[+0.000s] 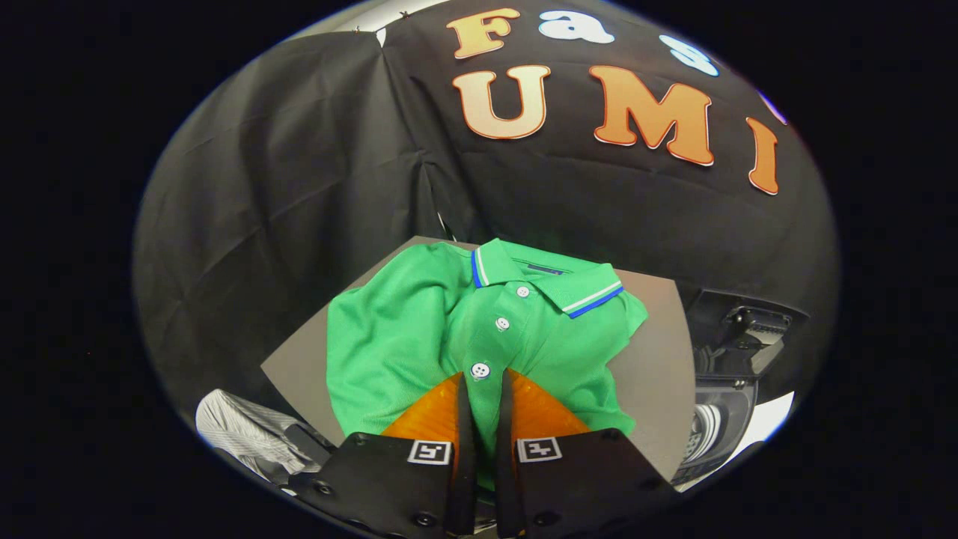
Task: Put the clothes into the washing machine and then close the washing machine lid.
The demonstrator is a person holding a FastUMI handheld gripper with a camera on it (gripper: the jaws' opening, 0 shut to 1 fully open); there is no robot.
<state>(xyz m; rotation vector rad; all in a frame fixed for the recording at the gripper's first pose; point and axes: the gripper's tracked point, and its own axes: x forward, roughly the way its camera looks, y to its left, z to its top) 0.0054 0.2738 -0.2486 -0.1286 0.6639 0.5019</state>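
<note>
- Gripper view looks down on a green polo shirt (pixel 419 337) spread flat on a grey board (pixel 658 374), its collar on the side away from the gripper.
- Shirt collar (pixel 557 284) is edged with white and blue stripes, and a row of three white buttons (pixel 502 323) runs down the placket toward the gripper.
- Gripper (pixel 484 389) sits low over the shirt's front, its two fingers close together with a narrow fold of green cloth between them, just below the lowest button.
- Both fingers appear to press on that fold of placket, so the claw looks clenched on the shirt, though the contact itself is partly hidden by the fingers.
- Square black-and-white marker tags (pixel 429 451) sit on the gripper body, one on each side, nearer the camera than the shirt.
- Washing machine (pixel 722 419) stands beside the board on the shirt's right-hand side; a dark rounded opening and a black hinged part above it can be seen, but whether the lid is fully up I cannot tell.
- A pale striped cloth (pixel 239 434) lies off the board on the shirt's other side, near the gripper body.
- Black cloth wall (pixel 299 187) hangs behind the shirt and board, wrinkled and seamed.
</note>
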